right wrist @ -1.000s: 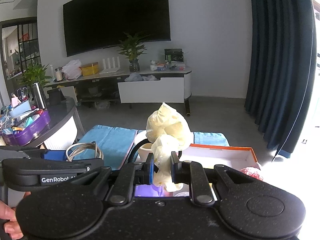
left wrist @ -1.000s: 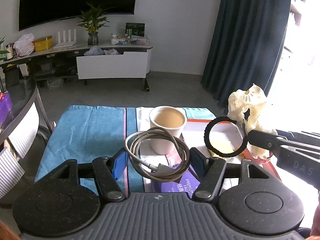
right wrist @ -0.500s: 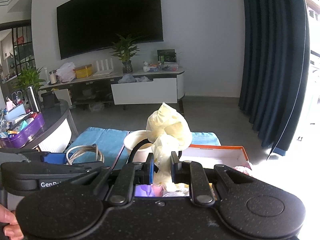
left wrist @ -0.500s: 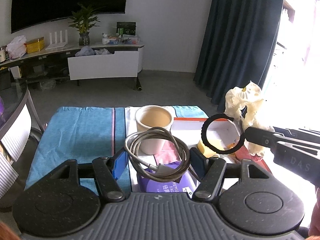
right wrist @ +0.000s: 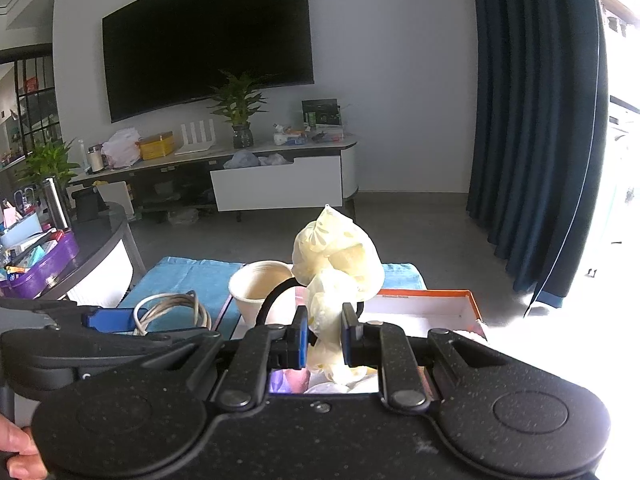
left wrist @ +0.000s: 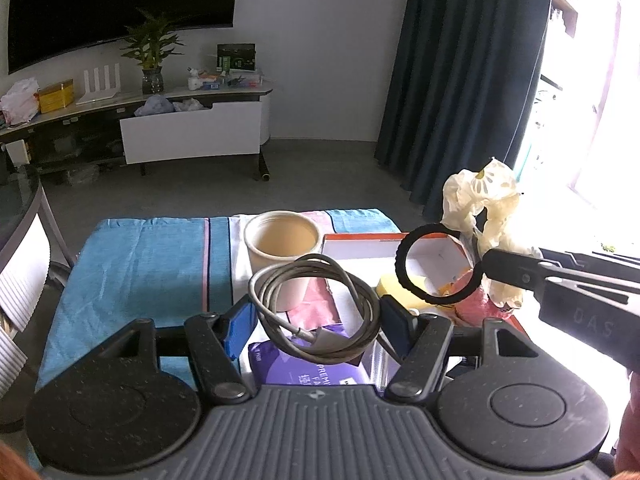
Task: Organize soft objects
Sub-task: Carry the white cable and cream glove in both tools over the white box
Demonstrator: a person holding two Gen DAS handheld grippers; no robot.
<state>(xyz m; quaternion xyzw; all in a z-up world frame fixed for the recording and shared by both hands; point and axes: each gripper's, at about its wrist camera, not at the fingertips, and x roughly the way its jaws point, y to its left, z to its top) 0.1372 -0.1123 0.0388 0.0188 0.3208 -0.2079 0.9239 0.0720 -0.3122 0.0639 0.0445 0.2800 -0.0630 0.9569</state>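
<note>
Cable coil (left wrist: 316, 312) fills the left view; right shows pinched glove (right wrist: 328, 280).

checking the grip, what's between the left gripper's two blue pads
A coiled grey cable sits between the left gripper's pads, seen in the left wrist view; whether they pinch it is unclear.

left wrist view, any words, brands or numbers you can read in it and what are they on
"DAS": on the side of the right gripper, the rest out of frame.
"PREMIUM" and "FA": partly readable on the purple packet under the cable coil; the other characters on it are too blurred to read.
The dark box on the far TV console carries print too small to read.
</note>
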